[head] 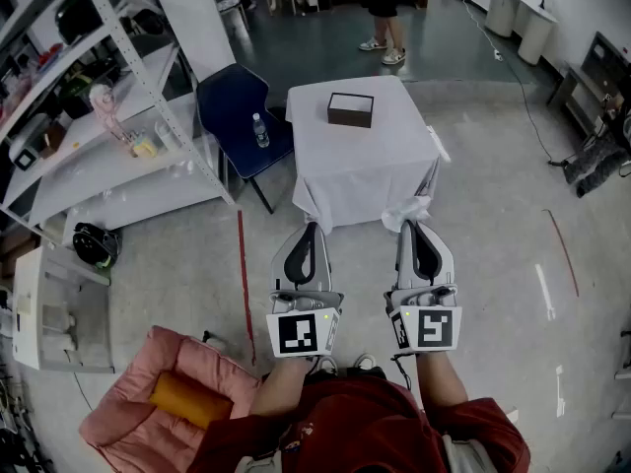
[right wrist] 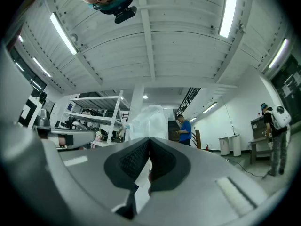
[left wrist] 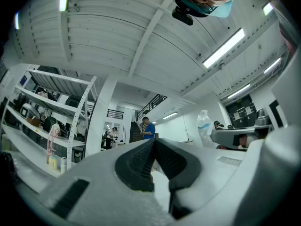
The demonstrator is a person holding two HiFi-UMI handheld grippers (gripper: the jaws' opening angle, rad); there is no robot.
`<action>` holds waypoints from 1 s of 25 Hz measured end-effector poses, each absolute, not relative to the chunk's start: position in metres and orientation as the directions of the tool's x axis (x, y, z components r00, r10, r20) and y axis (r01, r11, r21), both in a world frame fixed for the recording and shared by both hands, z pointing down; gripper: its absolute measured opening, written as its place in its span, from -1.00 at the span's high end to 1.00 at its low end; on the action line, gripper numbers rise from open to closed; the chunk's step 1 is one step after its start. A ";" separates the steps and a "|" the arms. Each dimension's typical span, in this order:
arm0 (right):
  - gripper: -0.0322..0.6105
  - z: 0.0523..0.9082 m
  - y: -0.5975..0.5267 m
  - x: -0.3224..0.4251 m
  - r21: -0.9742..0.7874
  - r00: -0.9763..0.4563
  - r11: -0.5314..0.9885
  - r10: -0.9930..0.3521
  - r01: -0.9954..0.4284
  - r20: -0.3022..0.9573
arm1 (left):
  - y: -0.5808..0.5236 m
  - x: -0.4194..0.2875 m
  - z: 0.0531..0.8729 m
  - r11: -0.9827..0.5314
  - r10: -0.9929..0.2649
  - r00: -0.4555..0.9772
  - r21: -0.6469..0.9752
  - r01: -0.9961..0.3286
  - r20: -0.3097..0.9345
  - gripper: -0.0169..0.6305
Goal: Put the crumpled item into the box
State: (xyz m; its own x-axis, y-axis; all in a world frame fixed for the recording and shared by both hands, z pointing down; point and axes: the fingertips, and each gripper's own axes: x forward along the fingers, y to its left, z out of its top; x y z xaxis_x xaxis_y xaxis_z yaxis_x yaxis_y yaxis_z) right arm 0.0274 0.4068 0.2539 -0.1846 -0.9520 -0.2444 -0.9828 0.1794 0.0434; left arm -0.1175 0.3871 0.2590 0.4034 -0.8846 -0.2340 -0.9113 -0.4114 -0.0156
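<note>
A white crumpled item [head: 406, 211] sticks out past the tips of my right gripper [head: 414, 226], which is shut on it. In the right gripper view the same item [right wrist: 149, 120] rises above the closed jaws of that gripper [right wrist: 149, 141]. My left gripper [head: 311, 228] is beside it, shut with nothing in it; in the left gripper view its pads [left wrist: 153, 143] meet at the tip. Both grippers are held over the floor, just short of the near edge of a table draped in white cloth [head: 365, 170]. A small dark box [head: 350, 109] stands on the table's far half.
A blue chair [head: 240, 116] with a water bottle [head: 260, 131] stands left of the table. A white metal shelf [head: 108, 136] fills the left side. A pink cushion [head: 158, 392] lies on the floor at lower left. A person [head: 383, 13] stands beyond the table.
</note>
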 end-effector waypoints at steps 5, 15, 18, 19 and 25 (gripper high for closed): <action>0.89 0.252 0.418 0.002 0.038 -0.204 0.201 -0.946 -0.979 -0.252 | 0.401 -0.129 0.251 -0.408 -0.881 0.399 -0.017 -0.913 -0.253 0.94; 0.89 0.250 0.432 -0.005 0.023 -0.197 0.198 -0.946 -0.980 -0.256 | 0.414 -0.133 0.250 -0.437 -0.870 0.430 -0.027 -0.899 -0.242 0.94; 0.89 0.250 0.436 0.001 0.016 -0.191 0.193 -0.946 -0.981 -0.262 | 0.417 -0.124 0.252 -0.449 -0.864 0.442 -0.026 -0.893 -0.240 0.94; 0.89 0.250 0.437 0.005 0.015 -0.190 0.193 -0.946 -0.981 -0.264 | 0.418 -0.120 0.252 -0.453 -0.863 0.446 -0.028 -0.891 -0.239 0.94; 0.89 0.250 0.442 0.030 0.006 -0.178 0.184 -0.946 -0.983 -0.272 | 0.421 -0.093 0.249 -0.466 -0.856 0.460 -0.034 -0.884 -0.237 0.94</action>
